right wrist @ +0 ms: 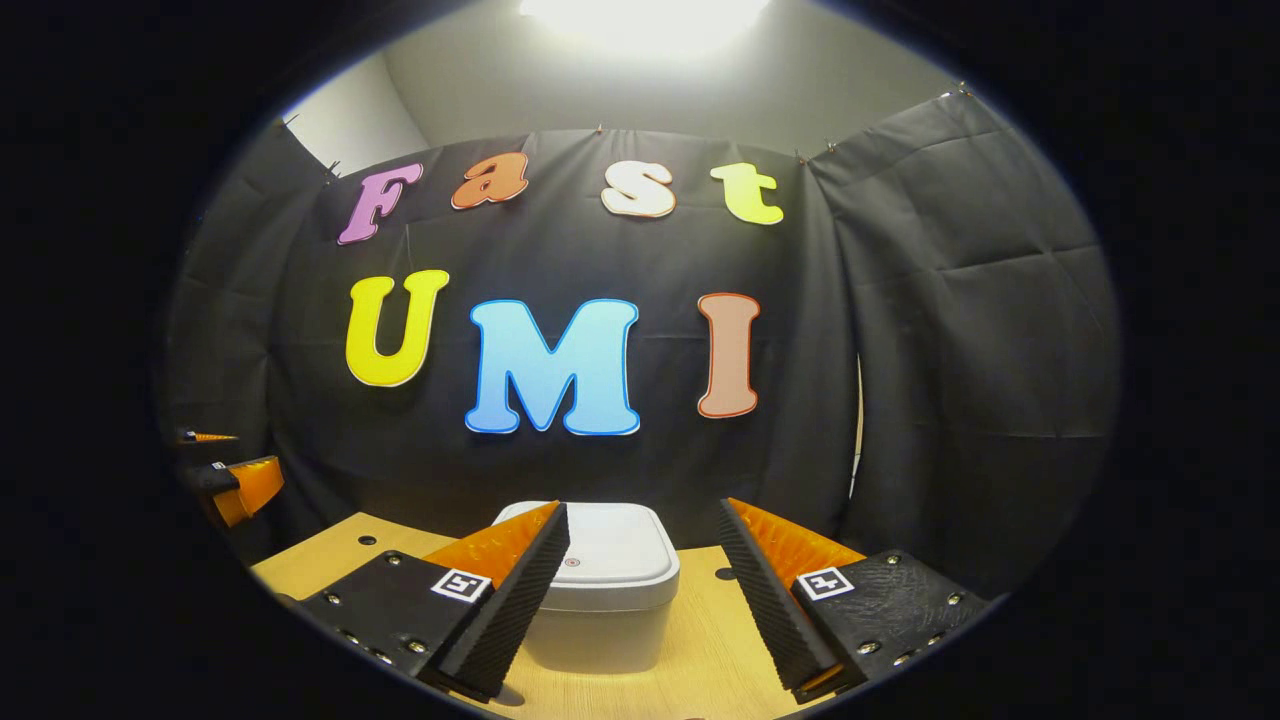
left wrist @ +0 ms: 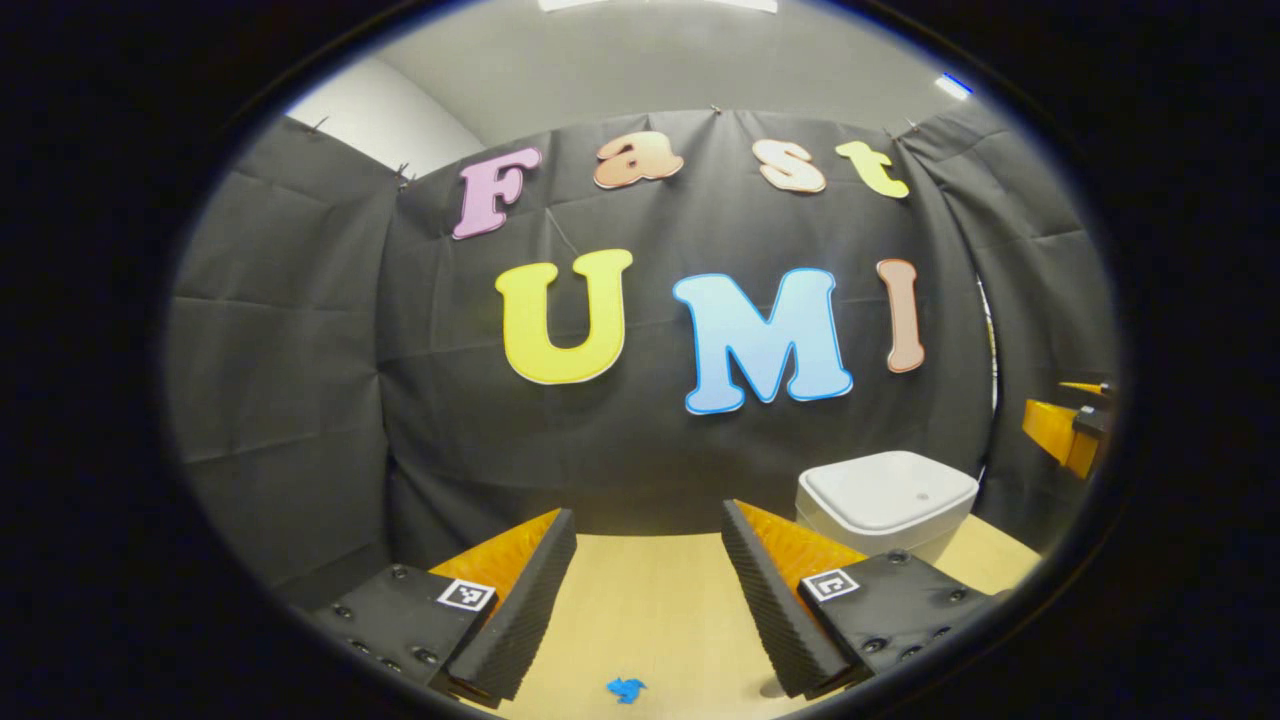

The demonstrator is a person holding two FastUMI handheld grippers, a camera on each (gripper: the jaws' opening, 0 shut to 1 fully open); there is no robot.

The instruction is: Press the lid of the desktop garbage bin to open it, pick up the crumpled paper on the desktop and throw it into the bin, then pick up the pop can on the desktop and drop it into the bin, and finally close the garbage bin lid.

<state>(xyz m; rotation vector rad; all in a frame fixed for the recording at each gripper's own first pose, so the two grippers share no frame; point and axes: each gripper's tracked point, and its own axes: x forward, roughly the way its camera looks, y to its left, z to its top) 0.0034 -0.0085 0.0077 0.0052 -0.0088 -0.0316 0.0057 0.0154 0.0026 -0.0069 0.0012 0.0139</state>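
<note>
The bin [right wrist: 600,585] stood shut just ahead of our spread right gripper [right wrist: 640,590]; its lid [right wrist: 612,552] looked stiff and smooth, best pressed near its small centre button. Our left gripper [left wrist: 648,590] gaped too, bin ahead-right.

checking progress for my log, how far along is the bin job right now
Nothing looks done yet: the bin sits on the table with its lid shut. The right gripper is open and lined up facing the bin, apart from it; the left gripper is open and holds nothing. Left: pressing the lid, both drops, closing.
</note>
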